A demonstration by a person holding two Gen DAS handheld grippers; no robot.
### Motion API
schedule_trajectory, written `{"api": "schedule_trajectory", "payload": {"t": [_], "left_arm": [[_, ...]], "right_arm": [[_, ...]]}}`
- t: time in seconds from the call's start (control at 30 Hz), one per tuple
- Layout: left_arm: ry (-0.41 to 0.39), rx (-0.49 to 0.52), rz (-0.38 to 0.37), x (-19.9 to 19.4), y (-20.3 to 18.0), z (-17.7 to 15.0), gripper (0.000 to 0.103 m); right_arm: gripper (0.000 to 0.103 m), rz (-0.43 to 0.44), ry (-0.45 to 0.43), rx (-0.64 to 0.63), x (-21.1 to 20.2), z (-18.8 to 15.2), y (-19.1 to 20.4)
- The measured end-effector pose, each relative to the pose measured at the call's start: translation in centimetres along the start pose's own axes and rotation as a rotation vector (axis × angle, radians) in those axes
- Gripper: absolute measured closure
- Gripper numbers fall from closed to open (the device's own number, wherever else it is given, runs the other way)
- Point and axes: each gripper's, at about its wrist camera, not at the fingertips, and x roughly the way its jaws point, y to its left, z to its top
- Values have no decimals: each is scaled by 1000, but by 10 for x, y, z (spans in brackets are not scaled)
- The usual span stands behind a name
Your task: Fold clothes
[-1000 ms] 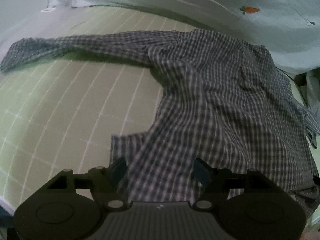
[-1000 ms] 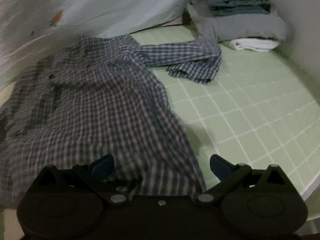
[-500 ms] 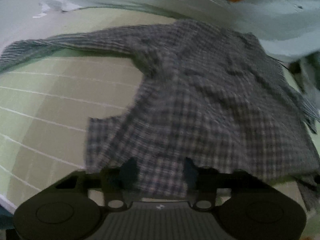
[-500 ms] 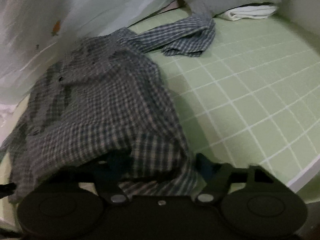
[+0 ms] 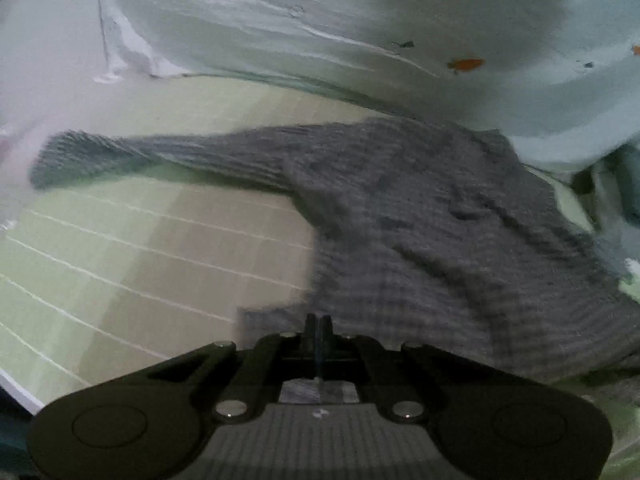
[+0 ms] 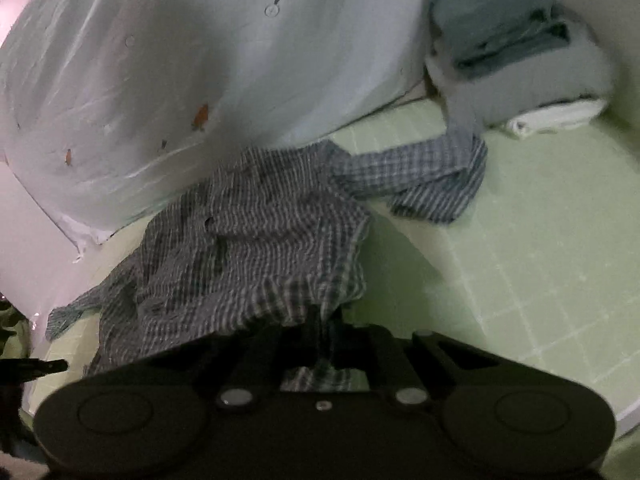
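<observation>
A grey-blue checked shirt (image 5: 420, 220) lies on a green gridded mat (image 5: 140, 260). One sleeve stretches to the left. My left gripper (image 5: 318, 324) is shut on the shirt's near hem at its left corner. In the right wrist view the same shirt (image 6: 248, 248) is bunched and lifted, with its other sleeve (image 6: 432, 176) crumpled on the mat. My right gripper (image 6: 322, 324) is shut on the hem at the right corner. The view is blurred by motion.
A pale sheet with small carrot prints (image 5: 360, 32) hangs behind the mat. A stack of folded clothes and towels (image 6: 516, 52) stands at the back right. The mat's front edge (image 6: 628, 416) is near my right gripper.
Both grippers went from open around the hem to shut on it. The hem has been lifted and the shirt bunches toward the back.
</observation>
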Motion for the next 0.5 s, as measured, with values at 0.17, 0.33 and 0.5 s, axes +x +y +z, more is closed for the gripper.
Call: {"api": "schedule_trajectory", "payload": {"t": [0.17, 0.33, 0.5], "left_arm": [[100, 67, 38, 31, 0, 3, 77], [142, 84, 87, 44, -4, -6, 57], [165, 92, 77, 53, -3, -8, 54]], "right_arm": [[98, -62, 68, -33, 25, -2, 1], [92, -88, 113, -48, 34, -9, 6], [75, -111, 154, -62, 42, -15, 7]]}}
